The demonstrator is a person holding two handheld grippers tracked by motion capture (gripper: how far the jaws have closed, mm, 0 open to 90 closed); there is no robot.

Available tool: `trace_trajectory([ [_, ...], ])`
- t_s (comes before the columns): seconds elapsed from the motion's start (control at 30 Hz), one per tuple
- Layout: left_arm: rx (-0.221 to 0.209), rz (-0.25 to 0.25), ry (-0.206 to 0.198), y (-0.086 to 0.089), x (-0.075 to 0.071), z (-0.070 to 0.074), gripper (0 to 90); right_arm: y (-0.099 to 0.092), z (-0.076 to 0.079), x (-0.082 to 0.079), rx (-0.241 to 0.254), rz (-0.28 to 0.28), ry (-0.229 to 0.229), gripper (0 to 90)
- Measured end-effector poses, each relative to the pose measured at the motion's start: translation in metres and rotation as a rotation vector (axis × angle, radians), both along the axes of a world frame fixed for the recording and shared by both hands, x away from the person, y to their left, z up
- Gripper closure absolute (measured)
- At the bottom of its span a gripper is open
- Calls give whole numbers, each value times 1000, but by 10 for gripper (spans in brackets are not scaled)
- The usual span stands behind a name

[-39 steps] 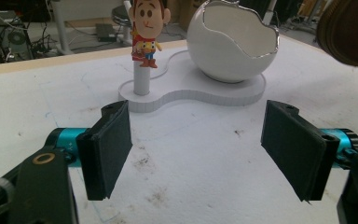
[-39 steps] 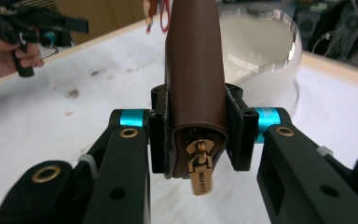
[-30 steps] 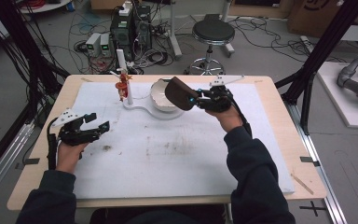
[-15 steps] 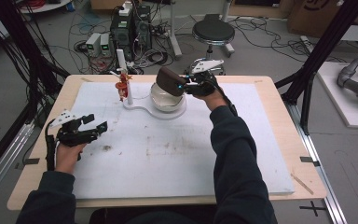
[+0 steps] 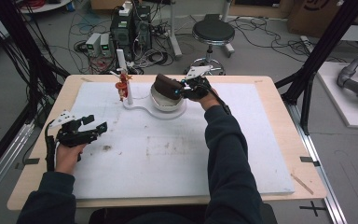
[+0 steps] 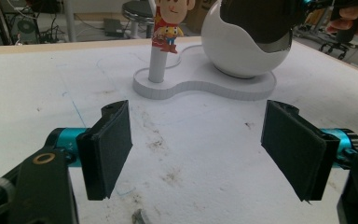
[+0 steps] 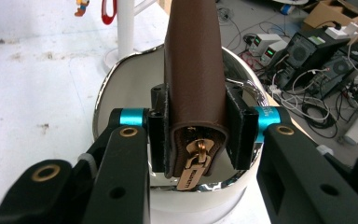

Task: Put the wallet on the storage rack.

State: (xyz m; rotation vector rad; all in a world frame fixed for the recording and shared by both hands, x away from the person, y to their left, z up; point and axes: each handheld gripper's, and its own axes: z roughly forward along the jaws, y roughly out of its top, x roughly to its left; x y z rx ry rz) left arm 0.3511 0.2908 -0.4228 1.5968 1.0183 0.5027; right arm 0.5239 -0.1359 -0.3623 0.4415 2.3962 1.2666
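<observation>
A brown zippered pouch (image 7: 196, 79) is hanging over the open top of the white egg-shaped bowl (image 5: 167, 101) at the far middle of the table (image 5: 279, 140), with the right gripper (image 7: 196, 133) clamping both jaws on its zipper end. The bowl is sharing a white base (image 6: 205, 86) with a post carrying a cartoon figure (image 6: 168, 23). The left gripper (image 6: 200, 149) is hovering near the table's left edge, jaws spread wide around nothing.
</observation>
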Motion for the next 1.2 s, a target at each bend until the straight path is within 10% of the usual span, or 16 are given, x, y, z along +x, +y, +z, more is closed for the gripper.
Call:
trace_trajectory([
  [0.27,2,-1,2,0,-1,0,244,5,-5,0,-66,-3,-30,619],
  [0.7,-10,-3,2,1,0,-1,244,-15,13,-9,57,-135,5,505],
  [0.8,-13,-5,1,1,0,-1,243,-28,15,-16,89,-172,32,447],
  [0.93,-23,-17,-1,0,0,-1,244,-47,21,-29,90,-239,180,319],
  [1.2,-24,-42,-21,-1,0,-2,230,-81,17,-67,135,-325,186,252],
])
